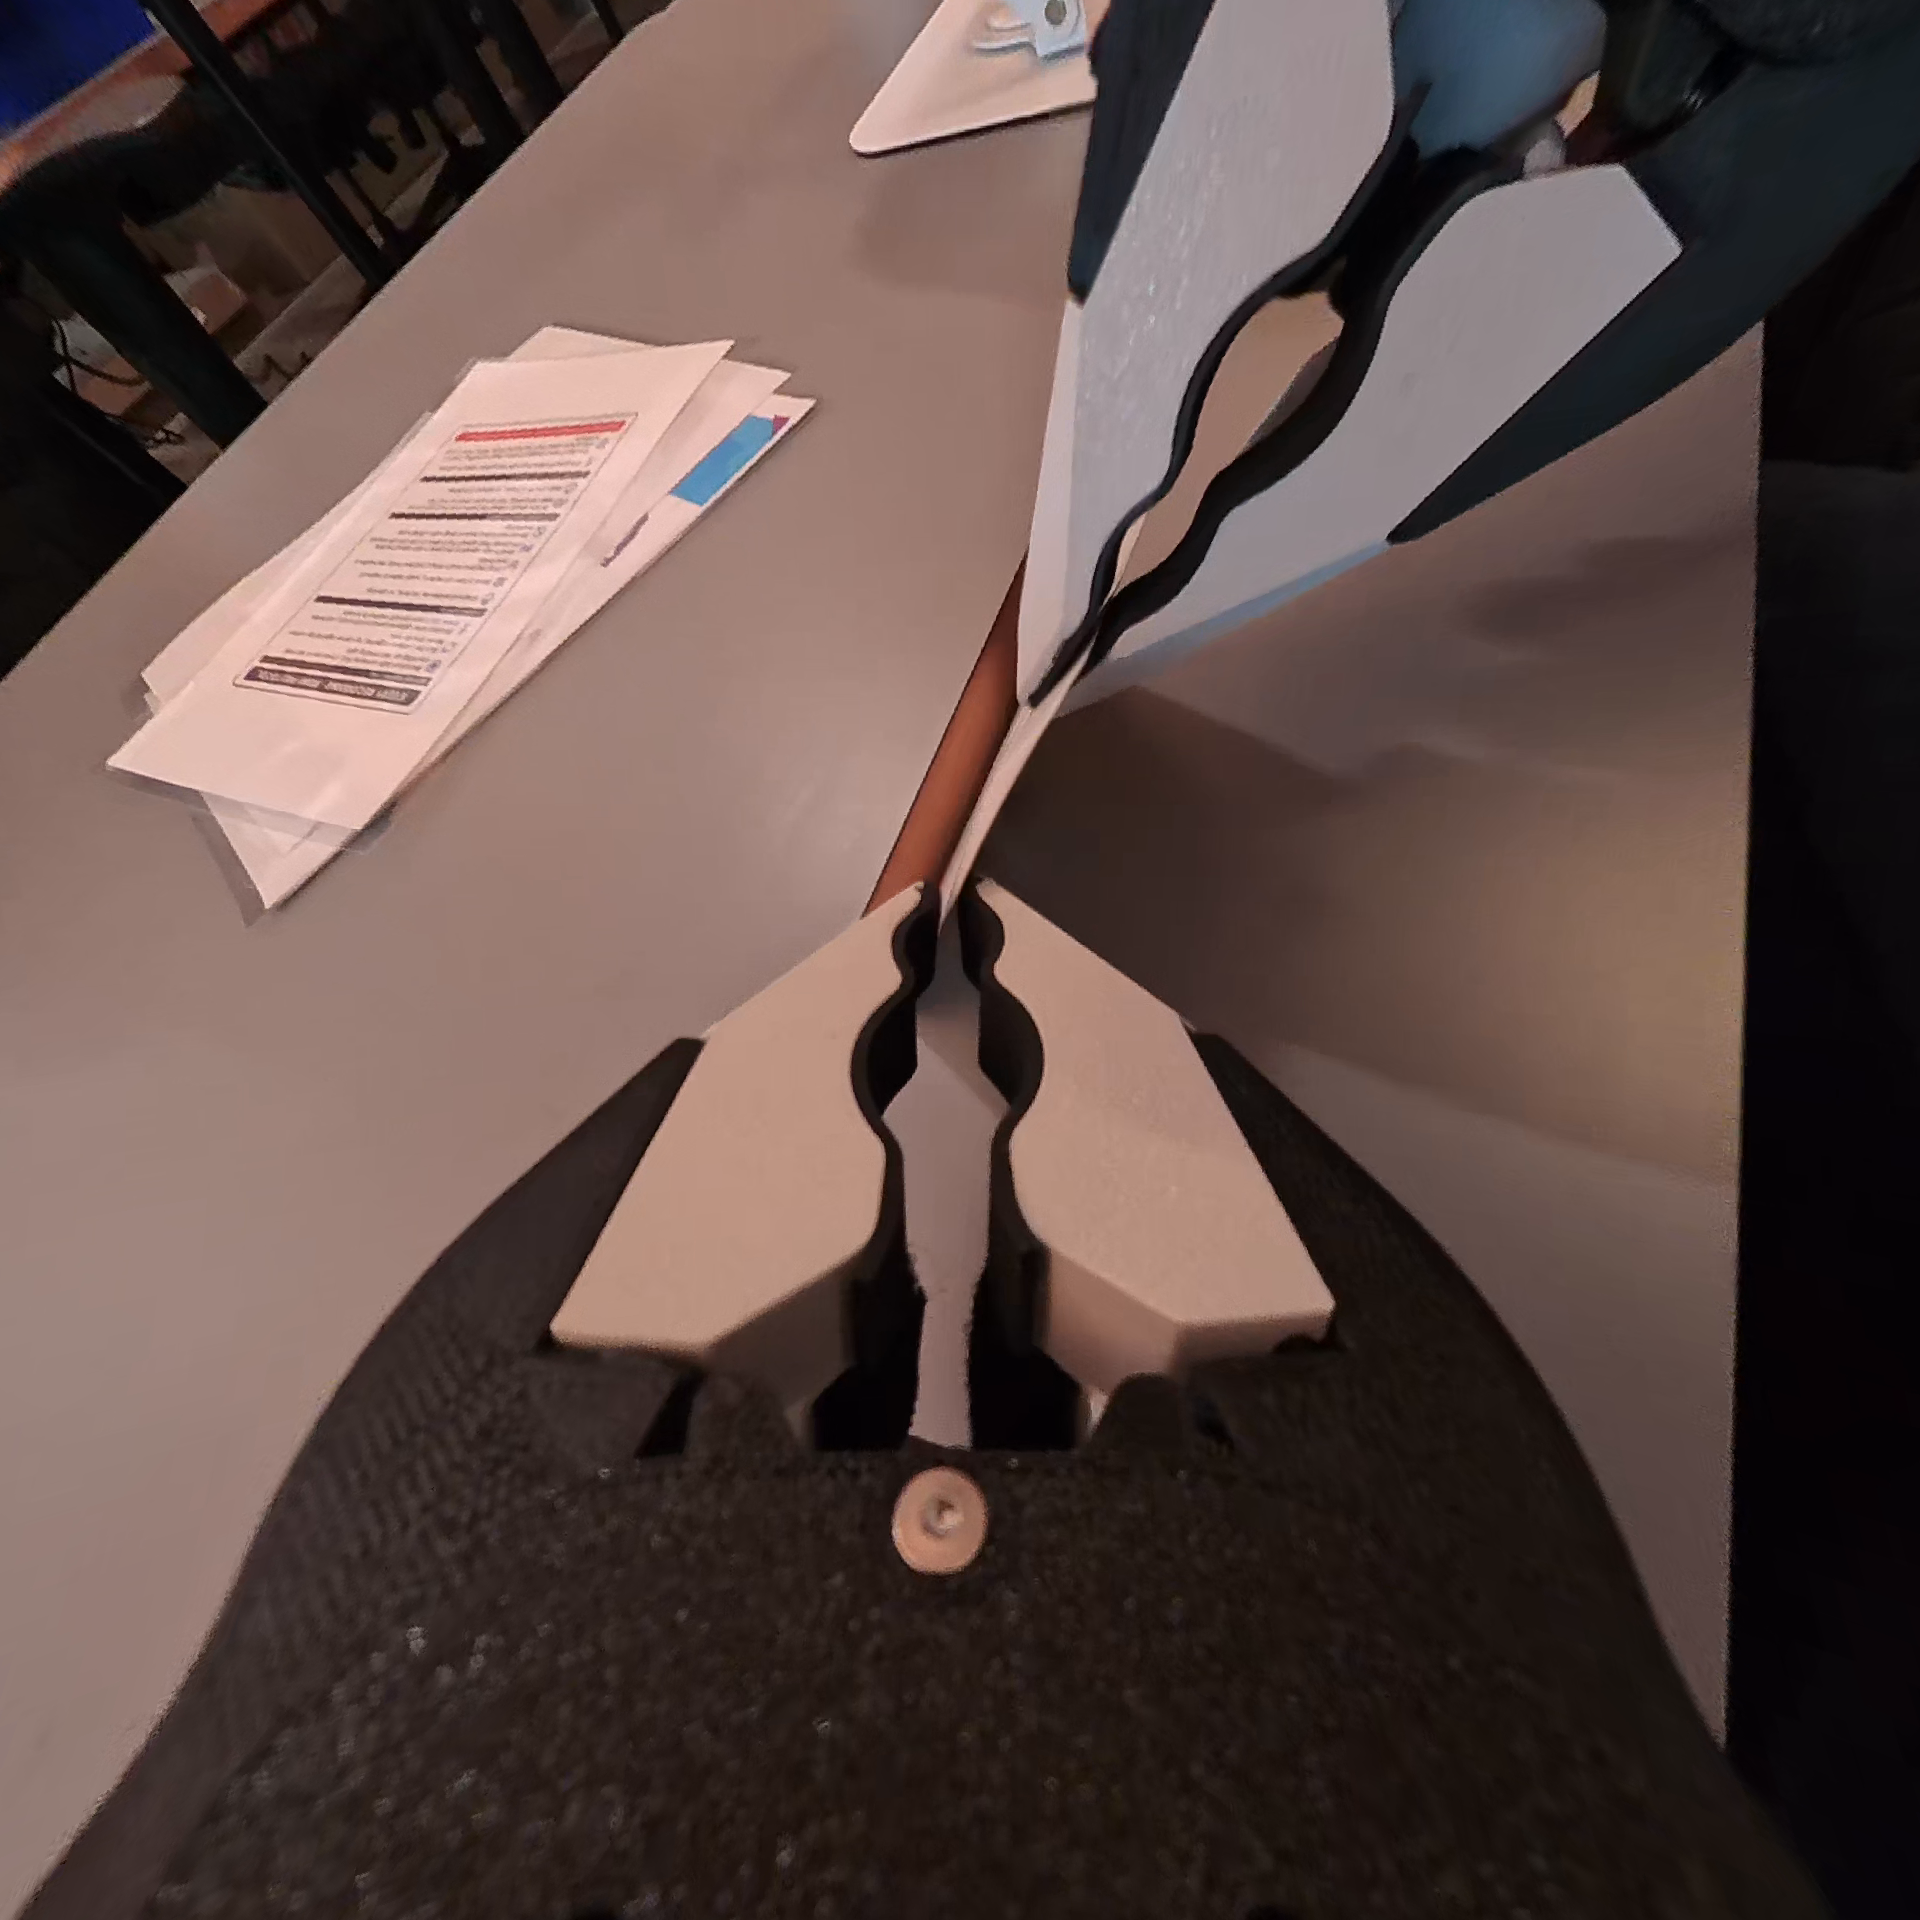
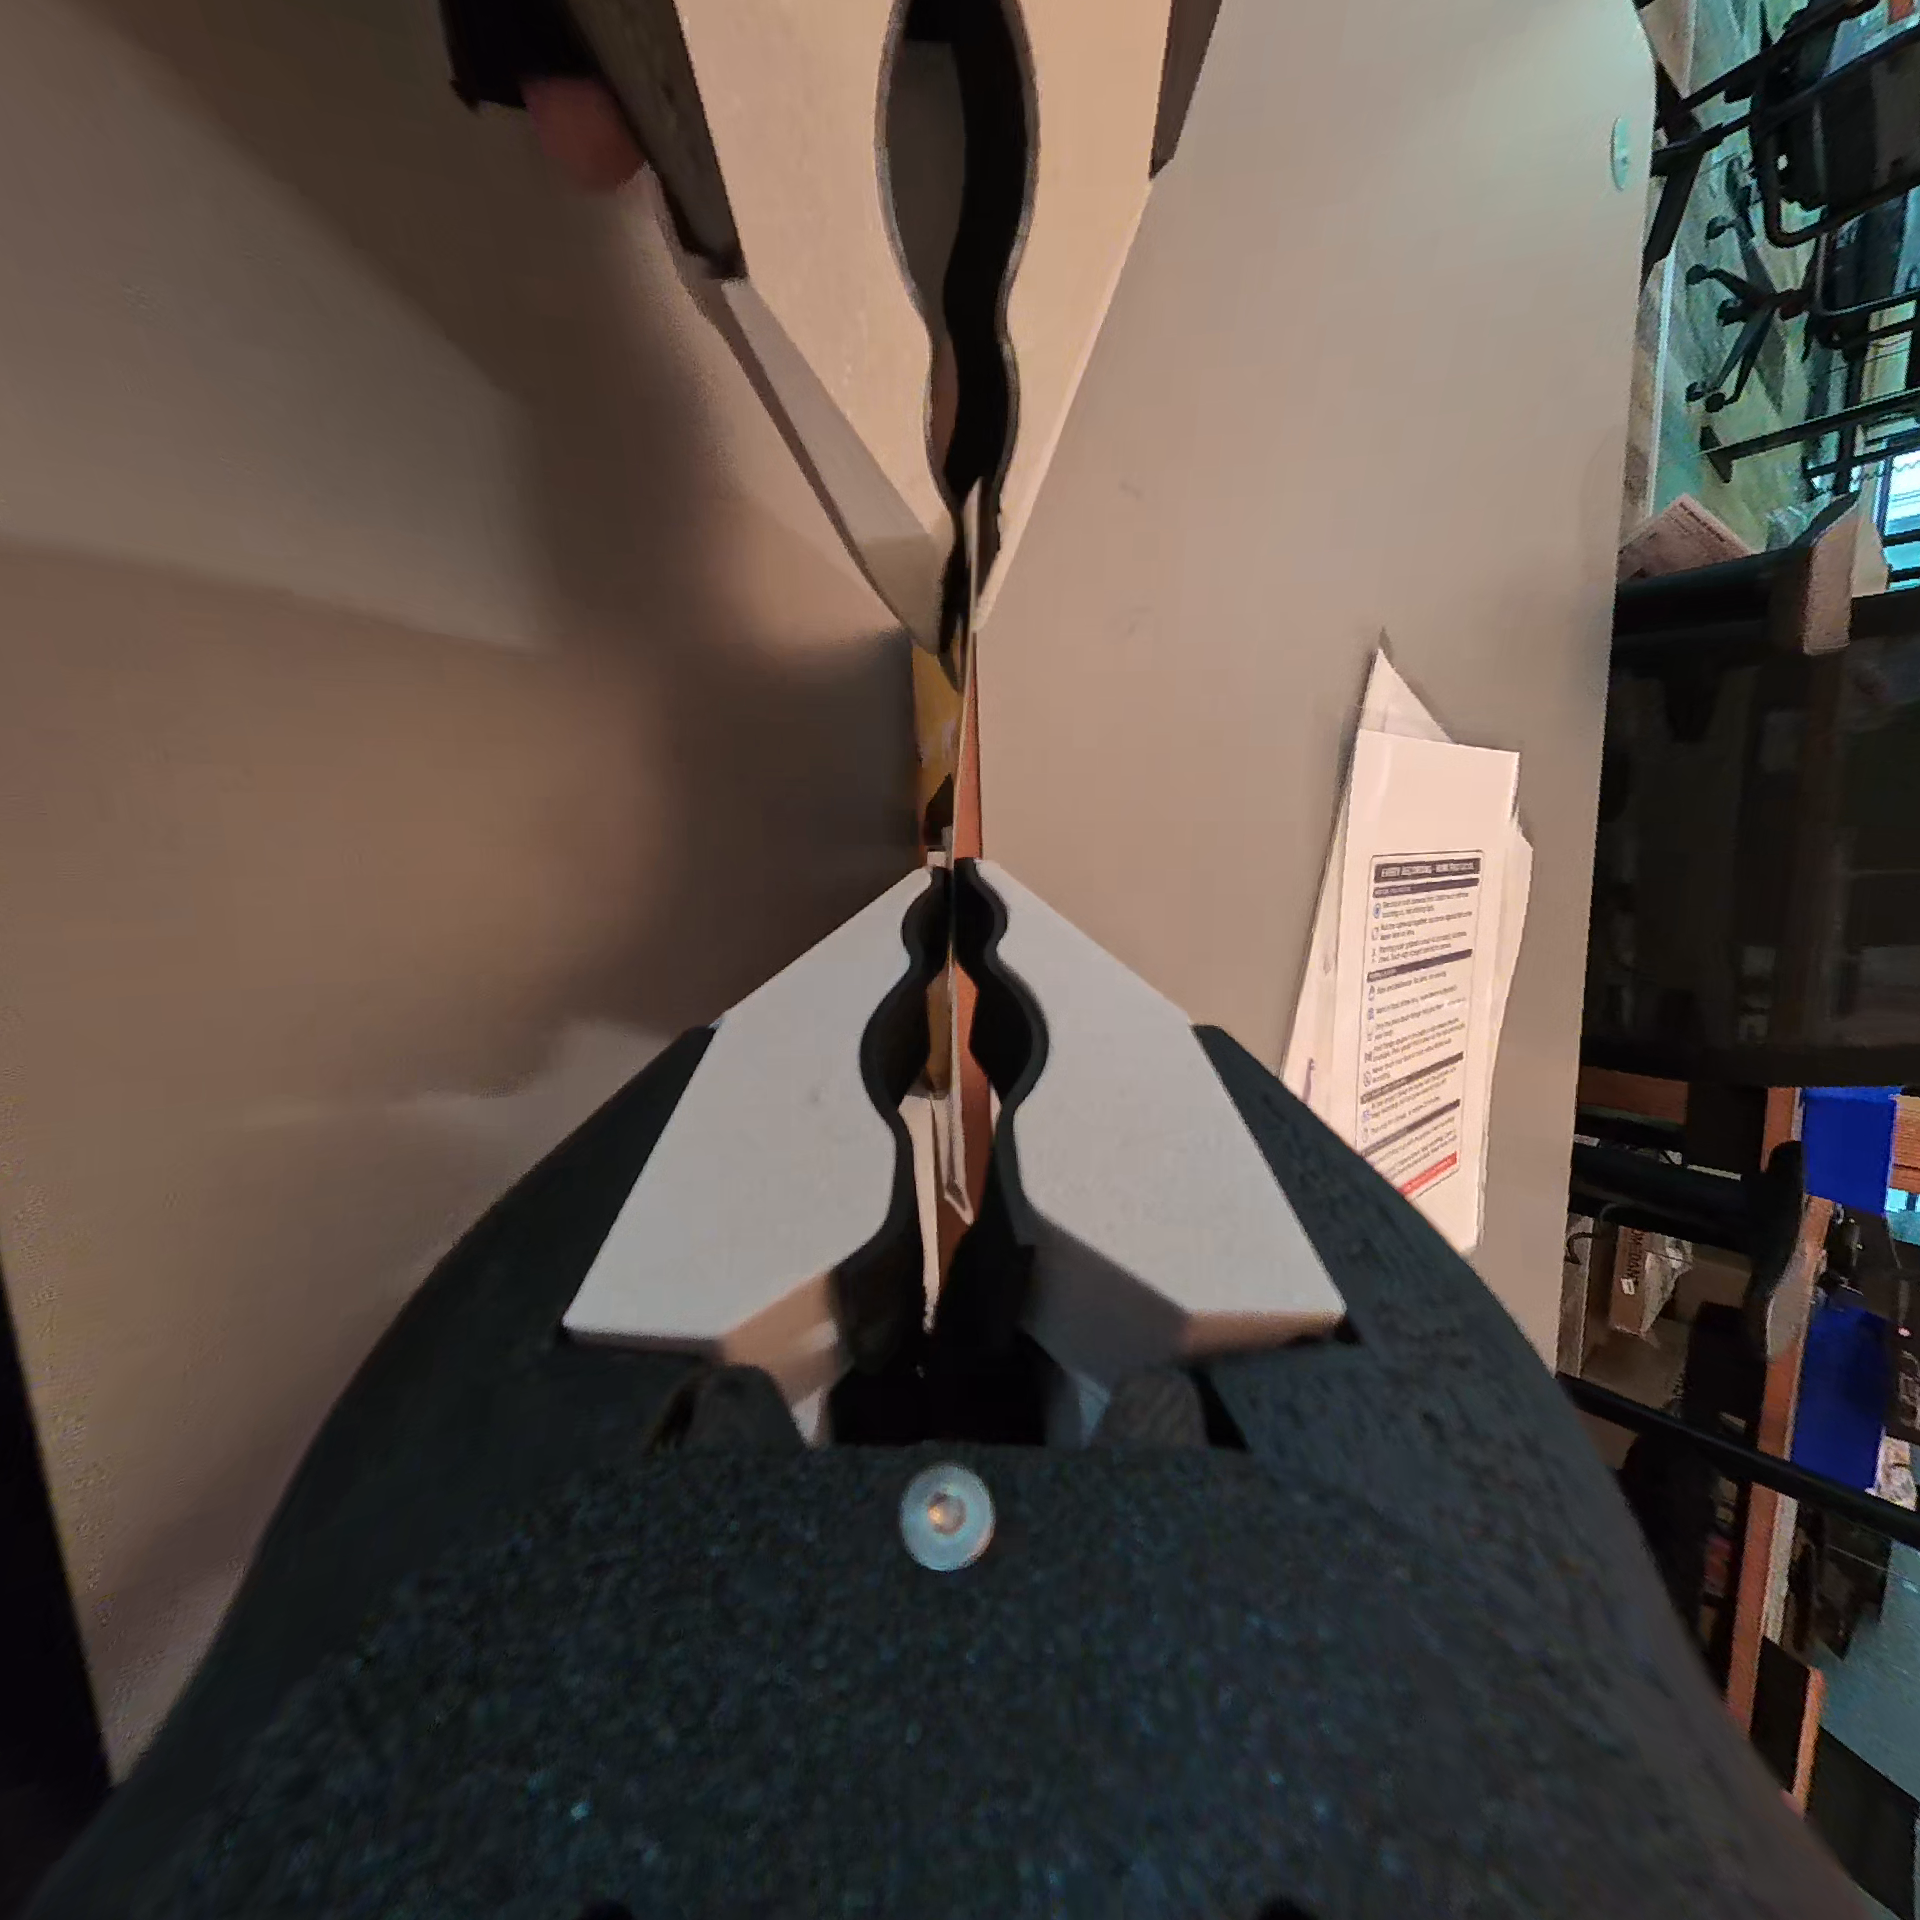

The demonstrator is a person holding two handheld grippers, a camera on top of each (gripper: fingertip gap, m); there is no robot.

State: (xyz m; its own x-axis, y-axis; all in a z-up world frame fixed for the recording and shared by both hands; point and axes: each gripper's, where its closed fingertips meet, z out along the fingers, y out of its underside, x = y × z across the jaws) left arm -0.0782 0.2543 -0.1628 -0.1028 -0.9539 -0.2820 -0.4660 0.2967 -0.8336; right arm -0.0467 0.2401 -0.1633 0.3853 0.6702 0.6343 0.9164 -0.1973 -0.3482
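Both grippers are shut on one thin flat item, seen edge-on, brown on one face and white on the other (image 1: 940, 790). My left gripper (image 1: 943, 899) pinches its near end at the fingertips. My right gripper (image 1: 1049, 681) comes in from the upper right and pinches the far end. In the right wrist view my right gripper (image 2: 951, 873) holds the item (image 2: 966, 769), which shows a yellow patch, and my left gripper (image 2: 961, 623) faces it from above. The item hangs in the air over the grey table (image 1: 312, 1039).
A loose stack of printed papers in a clear sleeve (image 1: 457, 582) lies on the table and also shows in the right wrist view (image 2: 1423, 987). A white flat triangular thing (image 1: 966, 94) lies at the far end. The table edge (image 1: 1756, 831) runs close on the right. Shelving and office chairs (image 2: 1818, 208) stand beyond. My right fingertips sit around 4 centimetres from my left ones.
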